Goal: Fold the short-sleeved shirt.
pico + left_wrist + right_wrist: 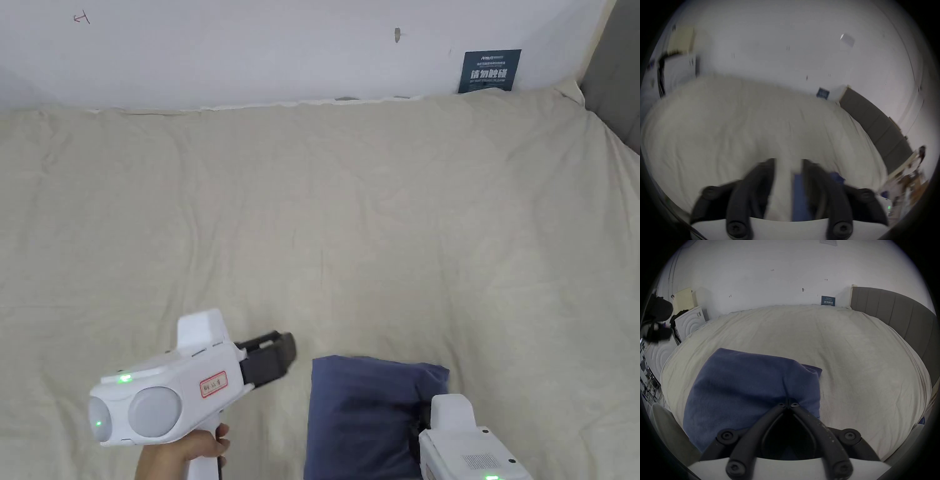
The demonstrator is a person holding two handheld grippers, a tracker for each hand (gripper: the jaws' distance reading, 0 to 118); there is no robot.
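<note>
A dark blue shirt (365, 412), folded into a compact rectangle, lies on the cream bed sheet (350, 219) near its front edge. In the right gripper view the blue shirt (745, 386) spreads just ahead of the jaws, and my right gripper (788, 400) is shut on a pinch of its near right part. The right gripper's white body (465, 447) covers the shirt's lower right corner in the head view. My left gripper (284, 356) hovers left of the shirt, held by a hand. Its jaws stand apart in the blurred left gripper view, left gripper (787, 162) holding nothing, with a strip of blue shirt (798, 194) between them.
The bed meets a white wall (281, 44) at the back, where a dark blue sign (489, 70) leans. A grey padded headboard (899, 318) runs along the bed's right side. White panels and dark clutter (687, 322) stand beyond the left edge.
</note>
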